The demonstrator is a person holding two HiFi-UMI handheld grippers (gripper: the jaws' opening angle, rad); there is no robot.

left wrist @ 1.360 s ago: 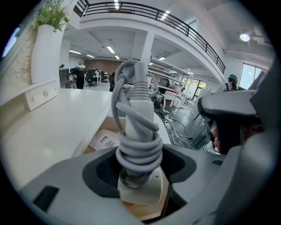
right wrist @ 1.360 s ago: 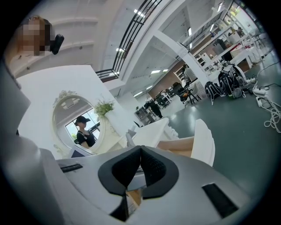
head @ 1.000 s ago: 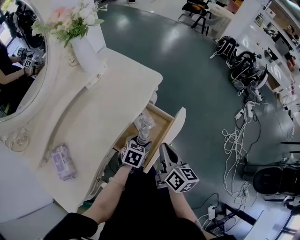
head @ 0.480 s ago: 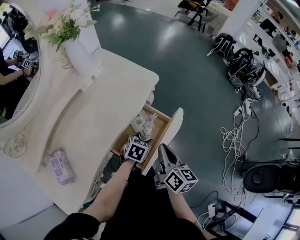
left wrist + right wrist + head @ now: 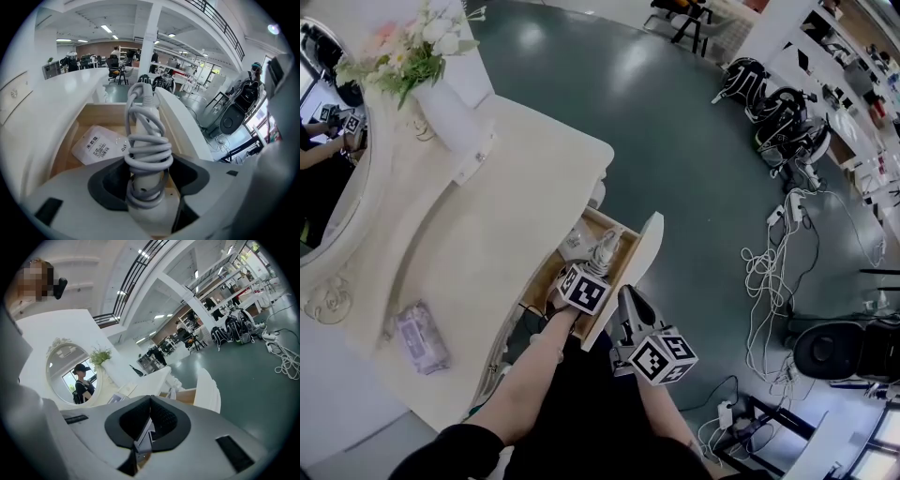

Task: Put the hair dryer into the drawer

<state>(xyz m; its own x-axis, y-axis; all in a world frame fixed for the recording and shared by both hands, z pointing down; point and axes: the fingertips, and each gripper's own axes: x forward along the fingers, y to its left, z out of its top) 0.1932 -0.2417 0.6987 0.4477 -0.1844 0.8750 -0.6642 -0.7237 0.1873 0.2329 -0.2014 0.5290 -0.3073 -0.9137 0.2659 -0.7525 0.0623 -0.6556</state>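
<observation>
The white hair dryer, its grey cord wound round the handle, hangs in my left gripper, which is shut on that handle and points steeply down into the open wooden drawer. In the left gripper view the dark pads press the handle from both sides, above the drawer's wooden floor. A white labelled packet lies in the drawer. My right gripper waits beside the drawer's white front, shut with nothing in it. The drawer front also shows in the right gripper view.
The drawer belongs to a cream dressing table with an oval mirror, a vase of flowers and a pack of wipes. White cables and bags lie on the dark green floor to the right.
My left gripper has sunk and tipped further down, bringing the hair dryer lower into the drawer. The right gripper has stayed where it was.
</observation>
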